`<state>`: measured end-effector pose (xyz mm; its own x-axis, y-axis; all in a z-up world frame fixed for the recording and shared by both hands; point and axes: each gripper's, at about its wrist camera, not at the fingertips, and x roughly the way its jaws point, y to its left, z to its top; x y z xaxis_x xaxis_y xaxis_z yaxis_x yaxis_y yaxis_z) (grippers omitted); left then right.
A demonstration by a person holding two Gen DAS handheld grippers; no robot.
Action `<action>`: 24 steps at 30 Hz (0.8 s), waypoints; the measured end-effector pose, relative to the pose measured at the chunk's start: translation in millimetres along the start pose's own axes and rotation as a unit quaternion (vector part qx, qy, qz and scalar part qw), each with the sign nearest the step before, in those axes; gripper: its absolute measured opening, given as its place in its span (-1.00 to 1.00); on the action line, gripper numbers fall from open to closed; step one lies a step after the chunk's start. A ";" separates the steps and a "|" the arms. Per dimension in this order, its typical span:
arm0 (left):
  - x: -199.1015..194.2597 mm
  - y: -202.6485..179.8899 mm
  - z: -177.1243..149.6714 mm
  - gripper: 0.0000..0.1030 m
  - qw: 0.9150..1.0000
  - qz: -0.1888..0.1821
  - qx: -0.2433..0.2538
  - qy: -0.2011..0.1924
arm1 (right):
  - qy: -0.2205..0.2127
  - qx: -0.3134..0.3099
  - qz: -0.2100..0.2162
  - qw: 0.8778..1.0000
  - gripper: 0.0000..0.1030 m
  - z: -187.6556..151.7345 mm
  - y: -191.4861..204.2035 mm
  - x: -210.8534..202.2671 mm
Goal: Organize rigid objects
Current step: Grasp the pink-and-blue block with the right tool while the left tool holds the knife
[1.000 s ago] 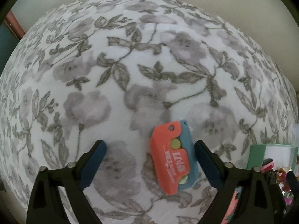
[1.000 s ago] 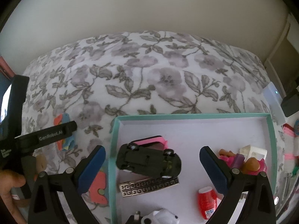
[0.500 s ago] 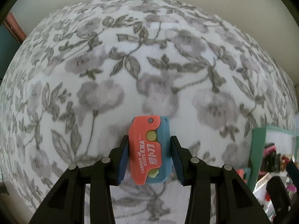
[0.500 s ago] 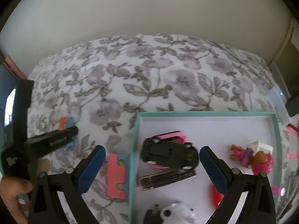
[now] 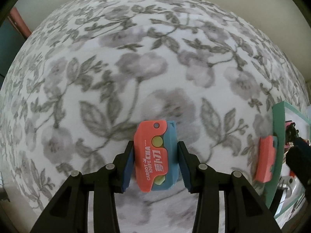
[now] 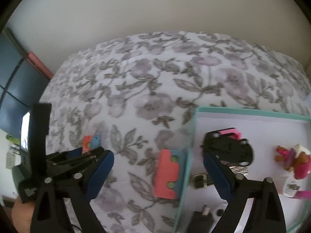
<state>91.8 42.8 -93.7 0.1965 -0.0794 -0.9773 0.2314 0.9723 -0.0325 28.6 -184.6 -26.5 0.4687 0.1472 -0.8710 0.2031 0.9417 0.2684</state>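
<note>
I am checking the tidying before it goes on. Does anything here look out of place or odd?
Yes. A second carrot knife toy lies on the floral cloth, tight against the outside wall of the teal box, not inside. The black toy car in the box lies upside down, wheels up.

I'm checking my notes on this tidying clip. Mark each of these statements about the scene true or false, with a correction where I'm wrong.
1. The left tongs are clamped on a carrot knife toy. True.
2. A second carrot knife toy lies inside the teal box. False: it lies on the floral cloth, against the outside of the teal box.
3. The right tongs hold the black toy car. False: they are open and hold nothing; the black toy car lies in the box.
4. The toy car has a pink body. True.
5. The box lining is white. True.
</note>
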 end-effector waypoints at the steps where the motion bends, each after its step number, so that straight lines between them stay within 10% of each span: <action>1: -0.3 8.8 -2.6 -0.14 1.000 0.001 -0.003 -0.001 | 0.001 -0.001 0.003 1.000 0.74 -0.3 1.5 0.4; 24: 5.2 73.3 10.5 -0.13 1.000 -0.006 0.004 -0.016 | 0.072 -0.067 -0.086 0.991 0.68 1.4 26.5 52.1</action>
<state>119.8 111.4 -99.0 0.2248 -0.0981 -0.9694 0.2414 0.9695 -0.0421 59.6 -152.3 -64.2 0.3071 0.0139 -0.9516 0.1494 0.9868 0.0627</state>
